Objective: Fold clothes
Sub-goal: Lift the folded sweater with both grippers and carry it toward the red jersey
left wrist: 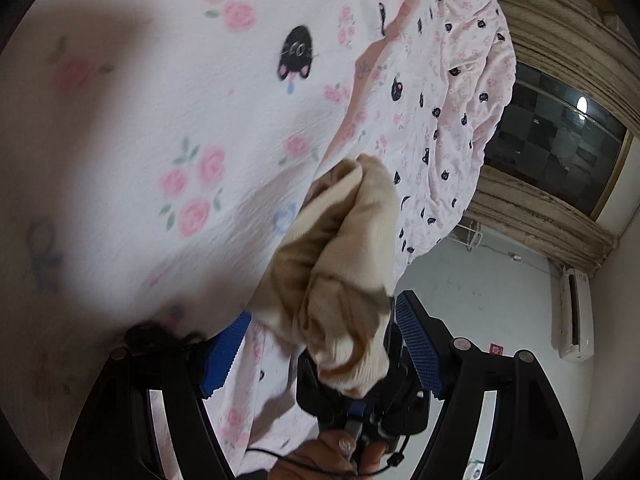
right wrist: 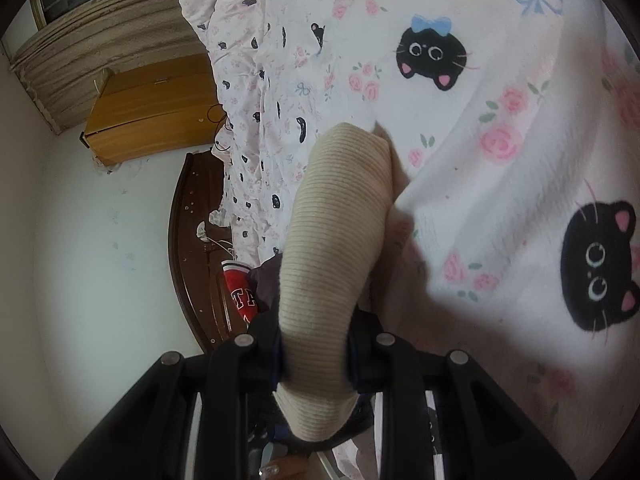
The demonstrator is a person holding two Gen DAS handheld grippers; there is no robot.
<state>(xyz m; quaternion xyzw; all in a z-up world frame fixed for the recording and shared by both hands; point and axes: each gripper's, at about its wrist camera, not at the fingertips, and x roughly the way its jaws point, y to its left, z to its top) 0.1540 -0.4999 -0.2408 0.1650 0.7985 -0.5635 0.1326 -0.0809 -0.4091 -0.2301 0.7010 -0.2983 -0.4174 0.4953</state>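
Note:
A beige ribbed garment (right wrist: 332, 240) is bunched into a roll above the bed. My right gripper (right wrist: 316, 350) is shut on its near end, and the rest stretches forward onto the sheet. In the left wrist view the same beige cloth (left wrist: 340, 264) hangs crumpled between the two blue pads (left wrist: 418, 344) of my left gripper (left wrist: 320, 350). Those jaws stand wide apart and open. The cloth brushes the right pad, and the left pad is clear of it. Below the bunch a hand (left wrist: 332, 460) holds the other gripper's black body.
A white bedsheet (left wrist: 160, 120) printed with black cats and pink roses fills both views, with a crumpled matching duvet (left wrist: 460, 80) beyond. Past the bed are a curtain (left wrist: 560, 40), a dark window, an air conditioner (left wrist: 576, 312), a wooden cabinet (right wrist: 152, 108), a dark headboard (right wrist: 192, 248) and a red garment (right wrist: 240, 292).

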